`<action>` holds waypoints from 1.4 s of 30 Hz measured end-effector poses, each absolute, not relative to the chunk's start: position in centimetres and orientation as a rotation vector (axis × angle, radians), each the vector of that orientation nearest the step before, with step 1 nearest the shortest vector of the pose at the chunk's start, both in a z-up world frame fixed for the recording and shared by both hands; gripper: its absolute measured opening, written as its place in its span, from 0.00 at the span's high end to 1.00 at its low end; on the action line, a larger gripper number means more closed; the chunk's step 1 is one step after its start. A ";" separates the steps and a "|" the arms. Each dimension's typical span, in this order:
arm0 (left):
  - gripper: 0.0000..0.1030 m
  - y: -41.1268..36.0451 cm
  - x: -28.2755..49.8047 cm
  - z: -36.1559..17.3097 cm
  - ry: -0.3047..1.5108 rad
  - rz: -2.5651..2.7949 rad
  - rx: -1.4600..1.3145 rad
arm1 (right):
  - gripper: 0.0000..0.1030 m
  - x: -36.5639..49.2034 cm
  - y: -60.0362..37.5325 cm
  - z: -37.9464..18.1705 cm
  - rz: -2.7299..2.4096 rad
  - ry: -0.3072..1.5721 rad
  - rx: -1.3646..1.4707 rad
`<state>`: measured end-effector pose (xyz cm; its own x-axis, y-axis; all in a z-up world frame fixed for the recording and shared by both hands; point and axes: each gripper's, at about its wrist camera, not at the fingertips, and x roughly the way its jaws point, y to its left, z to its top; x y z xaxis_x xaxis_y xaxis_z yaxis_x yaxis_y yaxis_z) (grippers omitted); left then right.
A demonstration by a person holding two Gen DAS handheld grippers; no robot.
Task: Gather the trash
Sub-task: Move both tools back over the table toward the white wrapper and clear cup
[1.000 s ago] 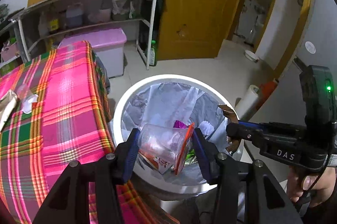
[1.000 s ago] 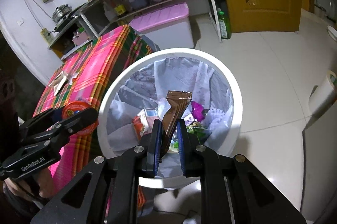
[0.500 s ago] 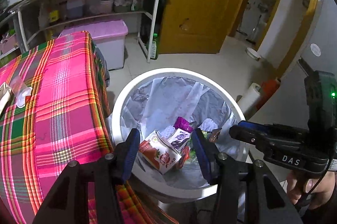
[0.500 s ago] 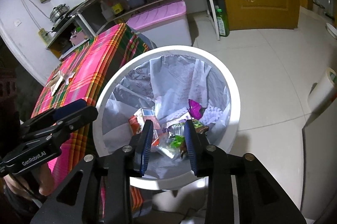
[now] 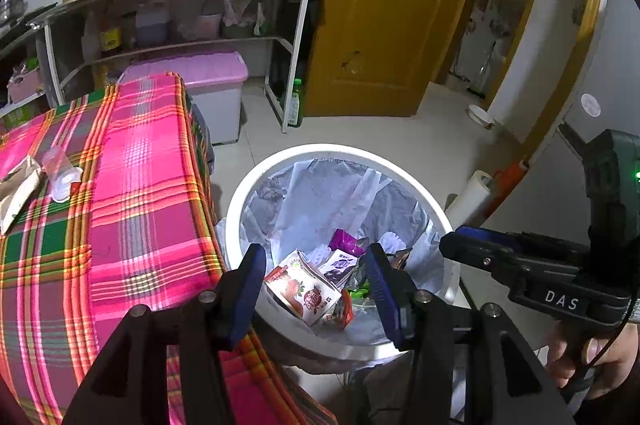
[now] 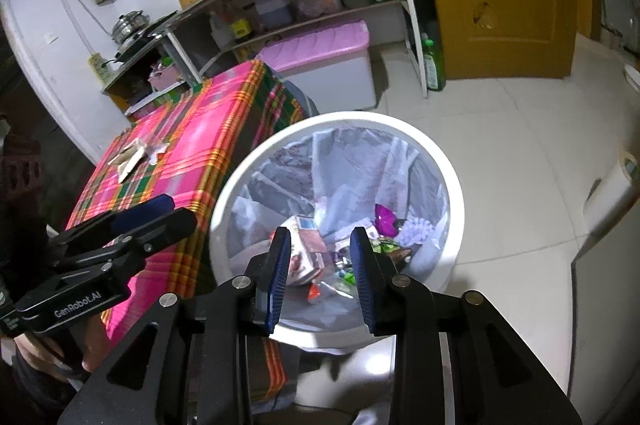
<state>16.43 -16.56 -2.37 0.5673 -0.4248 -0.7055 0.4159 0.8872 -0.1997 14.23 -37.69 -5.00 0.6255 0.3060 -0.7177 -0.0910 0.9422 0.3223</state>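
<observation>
Now, left wrist view: left gripper (image 5: 316, 279) hangs over the near rim of the white bin (image 5: 280, 161), jaws wide, nothing between them. Below, inside the liner, a red-and-white carton (image 5: 306, 295) and a purple wrapper (image 5: 346, 245) lie among other trash. Right gripper (image 5: 472, 249) shows at right, over the bin's right rim. On the bench (image 5: 132, 209) at left, two pieces remain at its far-left part: a crumpled clear cup (image 5: 60, 177) and, just beside it, a tan paper wrapper (image 5: 18, 187)

Right wrist view: right gripper (image 6: 320, 261) over the bin (image 6: 452, 185), jaws parted narrowly and empty, trash visible through the gap. Left gripper (image 6: 160, 213) at left, above the bench edge. Leftover paper wrapper (image 6: 128, 159) and the clear piece (image 6: 154, 147) sit far-left on the bench (image 6: 208, 145)

Judgement: both drops look done; next step is fetching the bench leftovers. Lift clear of the rim first so the liner is not snagged. Open the right jaws wider before reaching. Cup is thin, so pinch it lightly; take the flat wrapper by a raised edge
</observation>
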 end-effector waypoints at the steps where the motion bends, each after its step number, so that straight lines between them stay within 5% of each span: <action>1: 0.50 -16.4 16.2 -2.1 0.827 -0.493 -0.014 | 0.69 14.1 -37.4 -4.7 0.236 0.861 0.261; 39: 0.50 -1.0 7.8 2.4 0.657 -0.244 -0.133 | 0.64 11.7 -23.4 0.7 0.563 0.757 0.068; 42: 0.50 0.3 8.0 2.6 0.651 -0.222 -0.132 | 0.57 12.2 -21.8 1.0 0.589 0.752 0.054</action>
